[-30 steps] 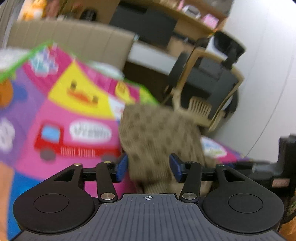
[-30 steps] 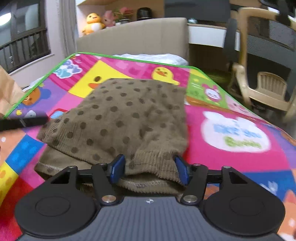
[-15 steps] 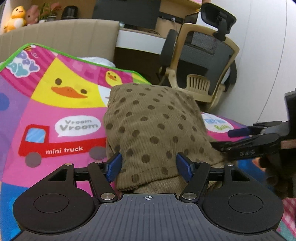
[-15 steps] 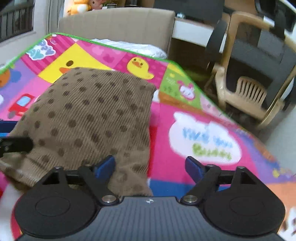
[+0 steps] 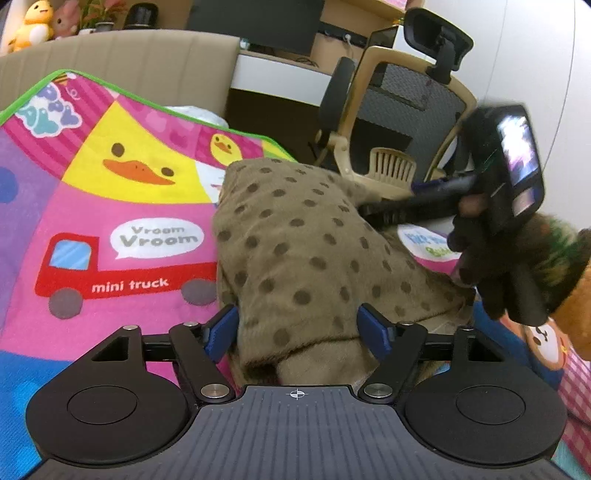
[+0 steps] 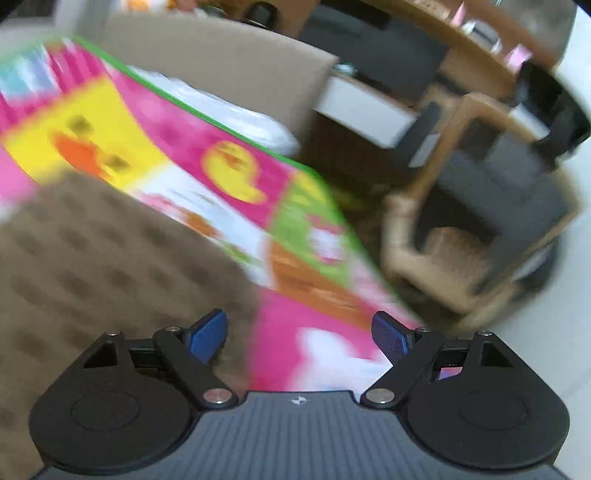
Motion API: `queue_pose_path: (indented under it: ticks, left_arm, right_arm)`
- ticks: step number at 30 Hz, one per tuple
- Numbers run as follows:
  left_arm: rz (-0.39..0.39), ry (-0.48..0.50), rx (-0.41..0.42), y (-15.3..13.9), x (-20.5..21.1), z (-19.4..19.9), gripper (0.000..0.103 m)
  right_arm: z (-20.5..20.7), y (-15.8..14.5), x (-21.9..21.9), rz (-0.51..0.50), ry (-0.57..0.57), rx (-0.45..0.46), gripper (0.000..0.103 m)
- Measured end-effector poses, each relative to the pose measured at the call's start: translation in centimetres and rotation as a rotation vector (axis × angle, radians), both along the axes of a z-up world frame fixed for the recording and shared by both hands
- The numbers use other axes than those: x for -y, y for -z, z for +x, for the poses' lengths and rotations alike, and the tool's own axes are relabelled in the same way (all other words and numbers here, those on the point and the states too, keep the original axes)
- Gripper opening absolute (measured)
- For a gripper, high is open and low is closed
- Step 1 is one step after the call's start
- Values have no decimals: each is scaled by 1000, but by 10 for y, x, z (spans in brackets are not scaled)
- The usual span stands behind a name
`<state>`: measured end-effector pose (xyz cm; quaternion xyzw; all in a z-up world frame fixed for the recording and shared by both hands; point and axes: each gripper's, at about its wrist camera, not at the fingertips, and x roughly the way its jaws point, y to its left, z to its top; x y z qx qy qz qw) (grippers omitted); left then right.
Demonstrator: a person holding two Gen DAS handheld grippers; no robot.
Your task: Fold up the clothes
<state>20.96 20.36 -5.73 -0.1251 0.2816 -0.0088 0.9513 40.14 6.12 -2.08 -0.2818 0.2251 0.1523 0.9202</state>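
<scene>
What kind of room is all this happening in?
Probably a home bedroom or child's room that doubles as a study: a cartoon play mat under the brown dotted garment, stuffed toys on a shelf, and an office chair by a desk.

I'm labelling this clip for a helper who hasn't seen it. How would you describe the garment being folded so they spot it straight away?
Start with the bright cartoon play mat with its duck and red "mini truck". On its right part, beside the truck, lies a brown corduroy garment, its near edge between the fingers of the left tool. Dull brown with darker polka dots, it is the only drab thing on the colourful mat.
</scene>
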Motion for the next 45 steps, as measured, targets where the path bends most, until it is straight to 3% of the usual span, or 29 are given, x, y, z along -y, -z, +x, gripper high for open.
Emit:
queue_pose_path:
  ticks: [4,9,12,16,23,26,33,40,45]
  left_arm:
    - [16,-9,-4,-1,1,-2,84]
    - [44,-9,-15,-5,13,-17,93]
    - [71,-7,-11,-11,31,-38,95]
    - [66,-35,33,-13,57,-78,101]
    - [42,-68,-46,1,83,-119,102]
    - [46,-69,-59,1,92,-132,102]
    - [120,-66,-69,-6,114,-140,102]
    - [213,-152,-22,-11,125,-112,103]
    - [254,-201,-16,-5,128,-82,103]
  right_arm:
    - [-22,-18,36,114,3,0,87]
    - [-83,-31,83,304,-93,-96,103]
    - [-122,-31,106,374,-122,-133,103]
    - [-173,-20,132,376,-133,-147,103]
    - [-232,5,184,403,-96,-174,103]
    - [-245,3,197,410,-113,-128,103]
    - [-253,-4,211,435,-94,-92,103]
    - [-215,8,201,403,-55,-237,103]
    - [-194,14,181,329,-36,-222,103]
